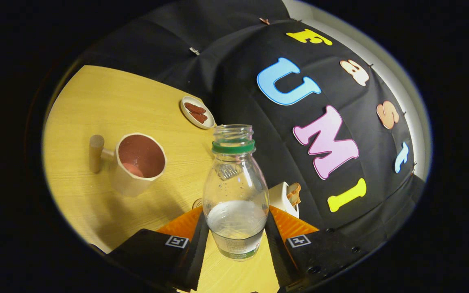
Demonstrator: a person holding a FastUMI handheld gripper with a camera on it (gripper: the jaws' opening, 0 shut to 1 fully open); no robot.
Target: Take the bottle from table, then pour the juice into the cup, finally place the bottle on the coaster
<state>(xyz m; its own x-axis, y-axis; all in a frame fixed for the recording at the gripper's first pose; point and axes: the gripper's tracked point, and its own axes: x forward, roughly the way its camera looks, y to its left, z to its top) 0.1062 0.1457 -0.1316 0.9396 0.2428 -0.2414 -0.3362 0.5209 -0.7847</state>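
Observation:
A clear bottle with a green ring at its open neck stands between my fingers, with a little whitish liquid in its lower part. My gripper is shut on it, one finger pressed to each side of its lower body. Beyond and to the left of the fingers a beige cup with a reddish inside and a stub handle rests on the wooden table. The cup's mouth faces me, apart from the bottle. The whole scene looks tilted. I cannot tell whether the bottle's base touches the table.
A small white dish with reddish-brown pieces lies farther back near the black cloth wall. A white toaster with a slice of bread stands just behind the bottle to the right. A small round object peeks out beside the left finger.

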